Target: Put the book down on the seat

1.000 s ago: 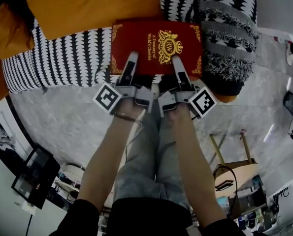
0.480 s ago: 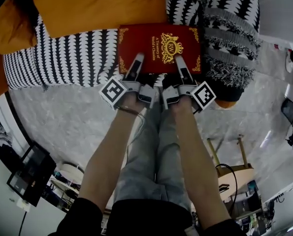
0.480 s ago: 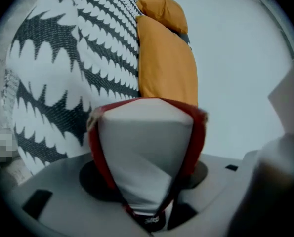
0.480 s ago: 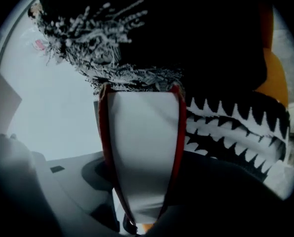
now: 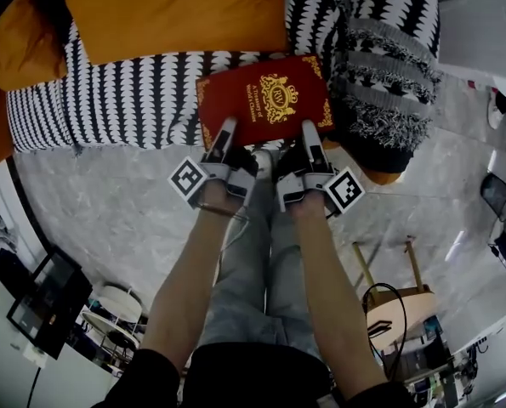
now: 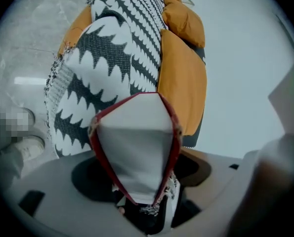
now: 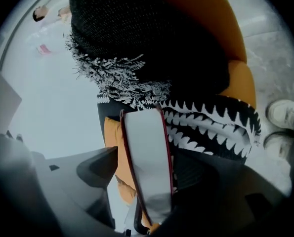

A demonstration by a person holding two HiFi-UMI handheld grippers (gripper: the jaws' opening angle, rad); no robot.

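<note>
A red book (image 5: 265,100) with a gold crest lies flat on the seat (image 5: 116,100), which has a black-and-white zigzag cover. It is turned a little, its right end farther away. My left gripper (image 5: 227,130) and right gripper (image 5: 308,130) stand side by side at its near edge. The jaws of both have just been opening. In the left gripper view the book's page edge (image 6: 137,152) still sits between the spread jaws, with gaps beside it. The right gripper view shows the same page edge (image 7: 147,167) loose between its jaws.
An orange cushion (image 5: 167,11) lies behind the book and a fringed black-and-white throw (image 5: 380,75) to its right. Grey marble floor (image 5: 91,202) runs in front of the seat. A wooden stool (image 5: 397,300) stands at lower right. The person's legs are below the grippers.
The book has come lower onto the seat and turned slightly. Both grippers have drawn back toward its near edge, and their fingers overlap less of the cover.
</note>
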